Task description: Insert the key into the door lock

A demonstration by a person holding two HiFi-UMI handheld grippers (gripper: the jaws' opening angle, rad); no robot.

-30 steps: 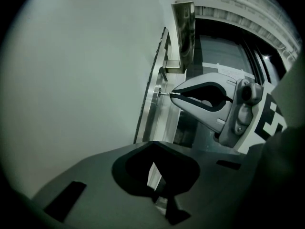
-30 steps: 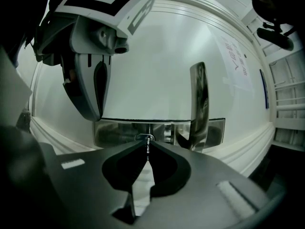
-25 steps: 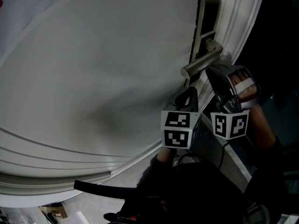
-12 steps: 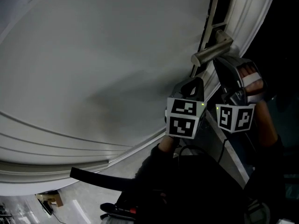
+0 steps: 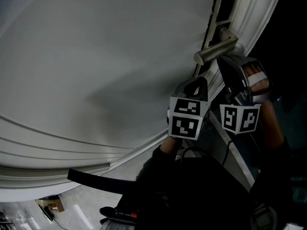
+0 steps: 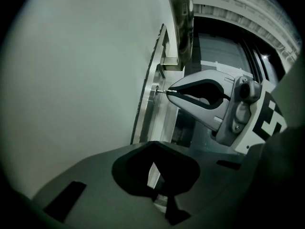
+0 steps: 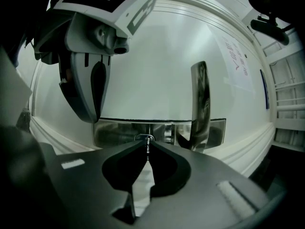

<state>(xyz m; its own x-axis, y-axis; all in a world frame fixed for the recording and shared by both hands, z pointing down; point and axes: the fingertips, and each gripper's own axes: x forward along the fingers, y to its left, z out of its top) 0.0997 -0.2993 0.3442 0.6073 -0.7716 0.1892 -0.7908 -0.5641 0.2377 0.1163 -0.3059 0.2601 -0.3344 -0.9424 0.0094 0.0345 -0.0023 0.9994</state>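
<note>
While the right gripper (image 7: 147, 142) is clamped on the thin silver metal key (image 7: 147, 150), the blade points straight at the small oval keyhole (image 7: 144, 137) in the shiny steel lock plate (image 7: 119, 130). The tip sits at the keyhole mouth, touching or just entered; I can't tell which. The left gripper view shows the same from the side: the key is level and its tip meets the plate.

Left gripper (image 6: 152, 144): jaws together, nothing between them, parked just beside the right one and below the brushed metal lever handle (image 5: 216, 49). It's off the plate and the handle.

Progress, my read: grasp done, approach done, alignment looks good. What's left is the push itself, as some blade shows ahead of the jaws, so the key isn't seated. A straight push along the blade axis should do it; any tilt risks jamming at the mouth.

Around it is the white panelled door (image 5: 96, 56), with the handle just right of the keyhole in the right gripper view.

Containers: none in view.
</note>
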